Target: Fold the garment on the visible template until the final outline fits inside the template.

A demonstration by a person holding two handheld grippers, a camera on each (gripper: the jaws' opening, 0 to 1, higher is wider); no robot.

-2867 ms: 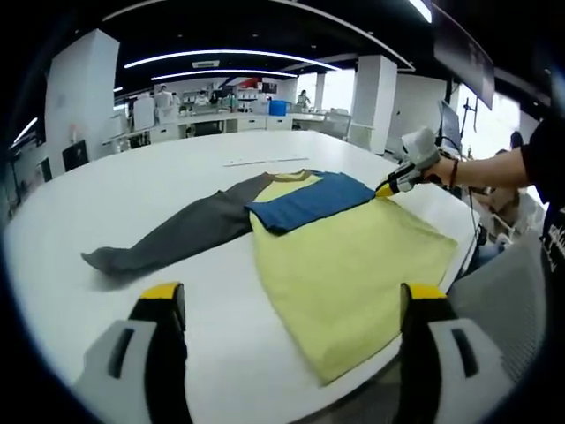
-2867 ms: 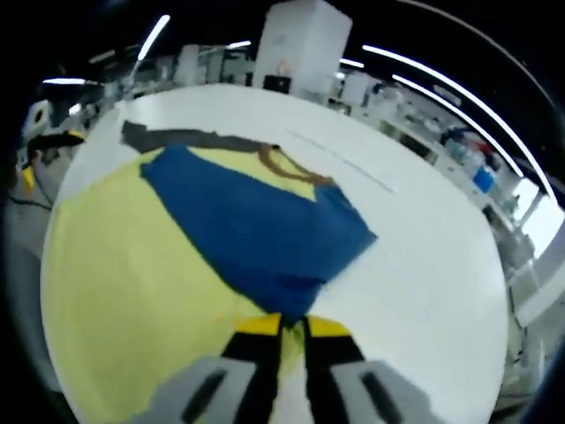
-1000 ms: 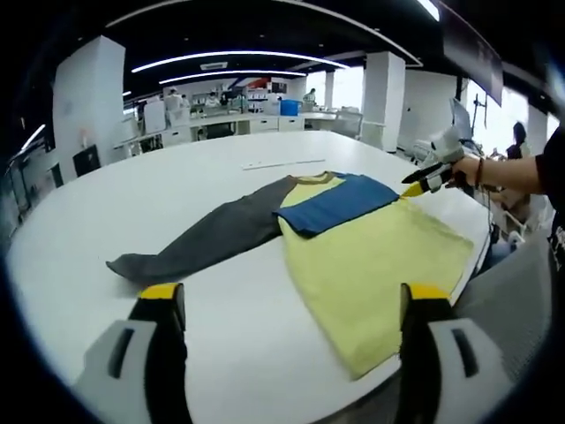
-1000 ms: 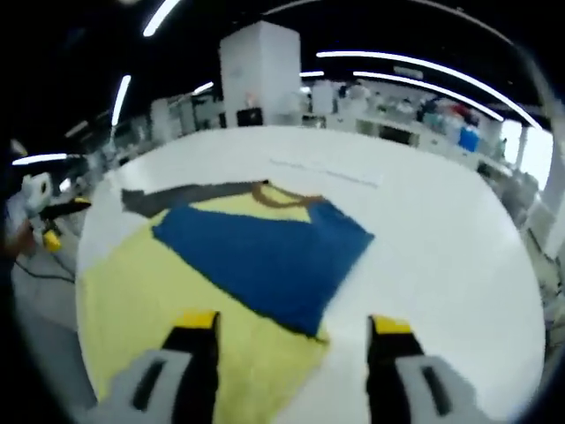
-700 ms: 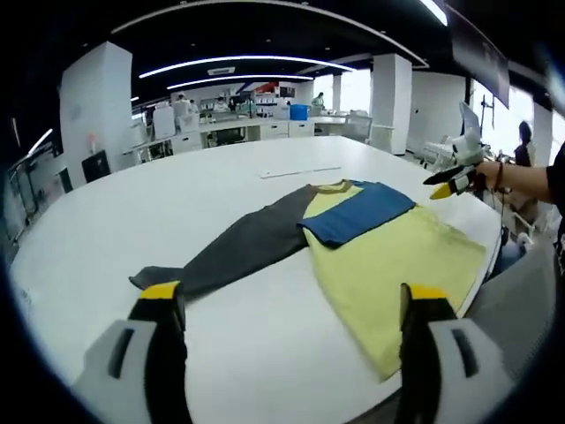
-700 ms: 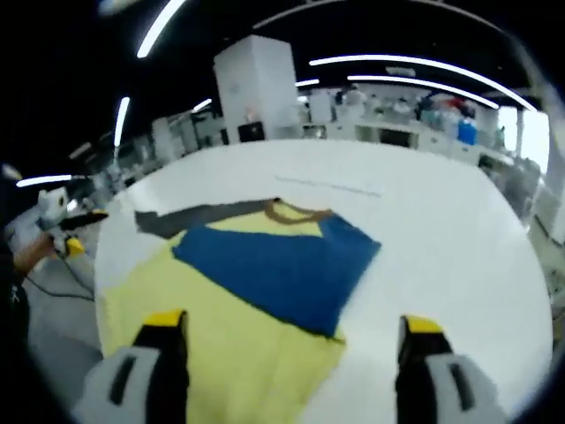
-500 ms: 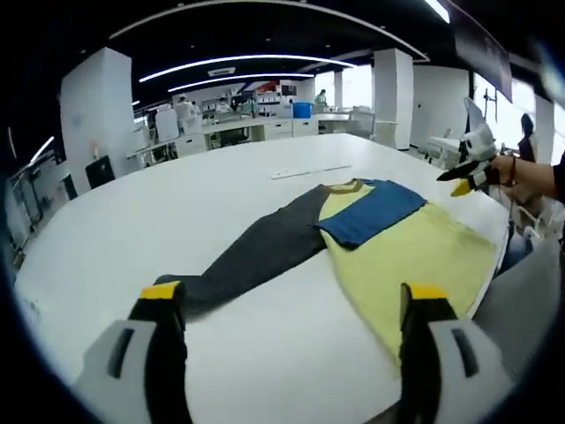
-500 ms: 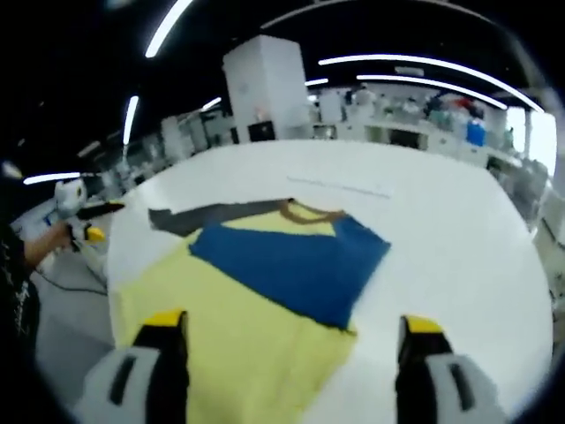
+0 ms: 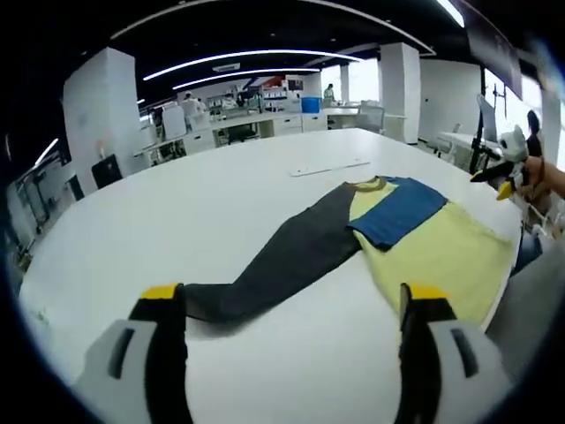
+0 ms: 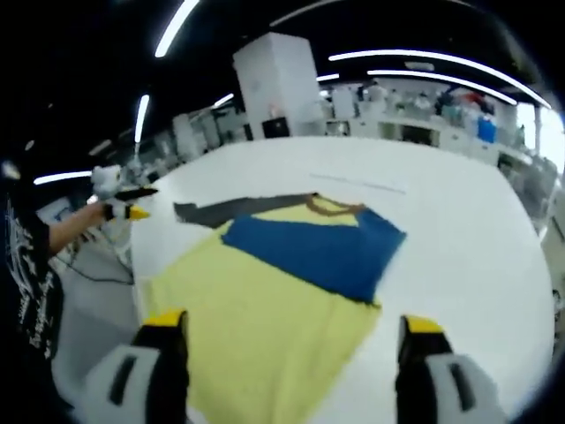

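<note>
A long-sleeved garment lies flat on the white table (image 9: pixel 177 221). Its yellow body (image 9: pixel 441 256) reaches the table's near edge. The blue sleeve (image 9: pixel 402 210) is folded across the chest, and the grey sleeve (image 9: pixel 282 261) stretches out straight, its cuff close to my left gripper (image 9: pixel 293 293), which stands open and holds nothing. My right gripper (image 10: pixel 292 322) is open above the yellow body (image 10: pixel 265 309), short of the blue sleeve (image 10: pixel 318 247) and the grey sleeve (image 10: pixel 225 209). A hand holds the right gripper (image 9: pixel 503 172) off the table's right edge. The left gripper (image 10: pixel 124 201) is beside the table.
A thin pale strip (image 9: pixel 331 166) lies on the table beyond the collar, also seen as a strip (image 10: pixel 357 183) in the right gripper view. A person's black shirt (image 10: pixel 26 265) is at the left. Benches and white pillars stand far behind.
My right gripper let go of the blue sleeve's edge, opened wide and drew back from the garment. The left gripper stayed open and moved along toward the grey sleeve's cuff.
</note>
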